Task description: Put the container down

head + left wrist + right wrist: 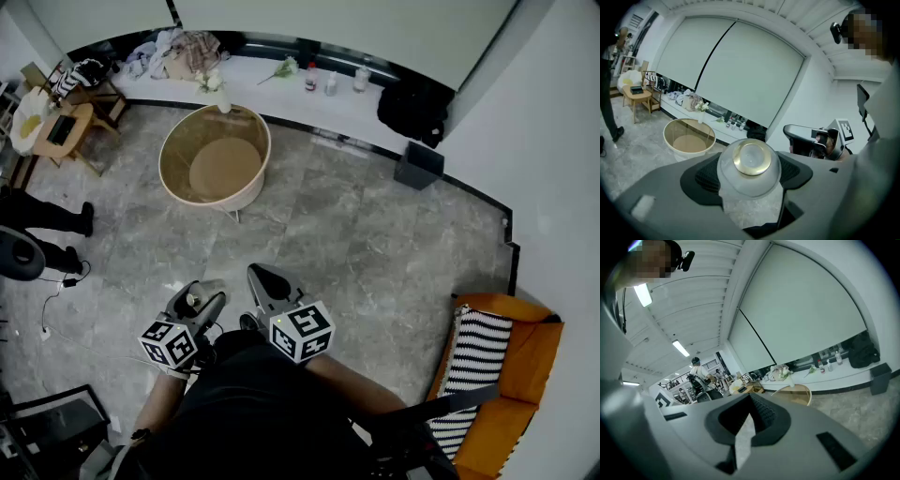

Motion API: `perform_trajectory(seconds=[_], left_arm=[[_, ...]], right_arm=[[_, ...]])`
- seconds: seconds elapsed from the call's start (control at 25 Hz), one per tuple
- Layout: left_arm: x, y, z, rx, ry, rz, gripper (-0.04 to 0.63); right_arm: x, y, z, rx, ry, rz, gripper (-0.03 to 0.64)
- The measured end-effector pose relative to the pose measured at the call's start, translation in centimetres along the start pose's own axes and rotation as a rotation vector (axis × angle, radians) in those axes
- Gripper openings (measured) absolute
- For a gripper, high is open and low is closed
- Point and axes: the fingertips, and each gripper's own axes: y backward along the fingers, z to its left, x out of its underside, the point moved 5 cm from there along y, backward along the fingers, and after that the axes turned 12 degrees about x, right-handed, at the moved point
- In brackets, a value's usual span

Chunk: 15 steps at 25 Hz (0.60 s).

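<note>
The left gripper point(201, 302) pinches a clear jar point(750, 169) with a gold lid, in the air well short of the round table point(215, 156). The right gripper point(265, 281), just beside it, is pressed together, empty.

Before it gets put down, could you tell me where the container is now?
The container sits clamped in the left tool, close before the person, this side of the round table.
</note>
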Motion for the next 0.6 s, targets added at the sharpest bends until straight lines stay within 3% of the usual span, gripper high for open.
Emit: perform_trajectory(seconds=[0.32, 0.6], left_arm=[[2.3, 3.5, -2.5, -0.015, -0.111, 0.051, 0.342], [3.7, 5.7, -1.1, 0.012, -0.065, -0.006, 0.343]], right_arm=[[5.9, 1.6, 2.3, 0.025, 0.012, 0.106, 0.008], [8.4, 1.6, 4.7, 0.039, 0.07, 0.173, 0.008]])
